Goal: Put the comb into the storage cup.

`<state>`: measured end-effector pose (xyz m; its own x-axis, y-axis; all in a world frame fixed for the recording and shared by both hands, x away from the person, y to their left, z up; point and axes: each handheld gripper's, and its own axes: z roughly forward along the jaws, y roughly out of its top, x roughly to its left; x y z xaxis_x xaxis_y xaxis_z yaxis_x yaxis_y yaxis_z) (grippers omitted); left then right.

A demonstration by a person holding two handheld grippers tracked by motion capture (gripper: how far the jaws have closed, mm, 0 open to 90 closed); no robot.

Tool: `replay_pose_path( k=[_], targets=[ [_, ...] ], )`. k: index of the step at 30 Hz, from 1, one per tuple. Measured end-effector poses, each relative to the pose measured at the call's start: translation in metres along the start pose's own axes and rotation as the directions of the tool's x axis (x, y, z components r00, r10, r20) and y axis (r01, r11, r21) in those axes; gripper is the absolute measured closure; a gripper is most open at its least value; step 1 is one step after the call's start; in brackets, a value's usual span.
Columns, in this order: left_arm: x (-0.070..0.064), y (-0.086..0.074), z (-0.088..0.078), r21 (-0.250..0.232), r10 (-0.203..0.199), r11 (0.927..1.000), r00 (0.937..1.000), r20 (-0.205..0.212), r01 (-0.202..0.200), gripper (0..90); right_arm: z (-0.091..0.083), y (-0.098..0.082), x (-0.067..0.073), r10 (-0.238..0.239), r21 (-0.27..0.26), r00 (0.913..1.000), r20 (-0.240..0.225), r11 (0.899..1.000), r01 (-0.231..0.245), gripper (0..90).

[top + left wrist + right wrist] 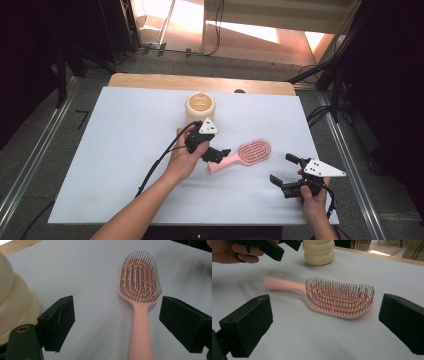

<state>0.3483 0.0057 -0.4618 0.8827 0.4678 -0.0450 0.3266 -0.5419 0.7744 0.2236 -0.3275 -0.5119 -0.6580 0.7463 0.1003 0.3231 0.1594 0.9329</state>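
Hairbrush [246,154] lies bristles-up on counter [125,150], so left tongs [216,154], wide open, line up over its handle; right tongs [286,172] wait open

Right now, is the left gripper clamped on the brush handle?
No: the left gripper stands open, and the brush handle lies on the table between its pads, touching neither.

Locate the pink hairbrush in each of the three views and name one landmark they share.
High view: pink hairbrush lies right of centre on the white table, handle under the left gripper.
Left gripper view: right of centre, bristle head up, handle running down between the open jaws.
Right gripper view: centre, handle pointing left.
Shared landmark: the cream ribbed pot, beyond the brush.
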Motion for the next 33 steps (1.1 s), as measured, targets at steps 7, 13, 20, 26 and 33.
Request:
replay_pose_path(
  k=[7, 13, 20, 26, 33],
  targets=[
    [-0.008, 0.005, 0.016, 0.076, 0.042, 0.9962, 0.9991, 0.001, -0.042, 13.9, 0.0, 0.0, 0.0, 0.003, -0.001, 1.0, 0.001, 1.0, -0.003, 0.0],
    [-0.009, 0.007, 0.027, 0.121, 0.051, 0.9913, 0.9986, 0.009, -0.052, 14.3, 0.001, 0.0, -0.001, 0.002, 0.001, 1.0, 0.0, 1.0, -0.002, 0.0],
    [-0.014, 0.008, 0.039, 0.186, 0.068, 0.9801, 0.9975, 0.02, -0.07, 14.3, 0.001, -0.001, -0.001, 0.003, 0.001, 1.0, -0.001, 1.0, -0.003, 0.0],
    [-0.014, 0.011, 0.047, 0.239, 0.038, 0.9703, 0.9992, 0.014, -0.04, 16.7, 0.001, -0.001, 0.0, 0.003, 0.005, 1.0, 0.0, 1.0, -0.003, 0.0],
    [-0.014, 0.015, 0.05, 0.281, 0.016, 0.9593, 0.9995, 0.026, -0.022, 28.1, 0.001, -0.001, -0.001, 0.003, 0.002, 1.0, 0.0, 1.0, -0.003, 0.0]
  ],
)
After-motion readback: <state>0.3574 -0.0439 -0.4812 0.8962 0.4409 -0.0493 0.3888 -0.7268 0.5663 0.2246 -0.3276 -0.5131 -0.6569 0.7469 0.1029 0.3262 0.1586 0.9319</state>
